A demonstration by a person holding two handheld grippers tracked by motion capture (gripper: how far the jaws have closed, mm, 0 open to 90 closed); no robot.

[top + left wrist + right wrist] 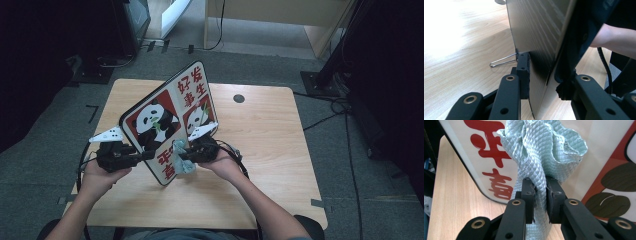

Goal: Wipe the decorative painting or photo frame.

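Pale blue-green cloth (541, 157), quilted in a diamond weave, sits closest to the lens in the right gripper view, bunched and pinched between the two black jaws of the right gripper (540, 195), which are nearly closed on it. Its ruffled top presses against the printed face of the panda sign (599, 150), low on the board.

From the high view the sign (172, 117) stands tilted on its lower edge on the wooden counter (270, 145), with the cloth (182, 161) against its lower right part and the right gripper (186, 156) behind it. That view gives the whole print: two pandas on red panels and large red Chinese characters, of which the top ones read 好 and 发; the rest I cannot read surely.

Seen in the left gripper view is the plain grey back of the sign (536, 30) and a thin wire stand (502, 60) resting on the counter (461, 50). The left gripper (541, 80) clamps the sign's edge, one jaw on the back, the other on the front; in the high view it (145, 154) grips the sign's left edge.
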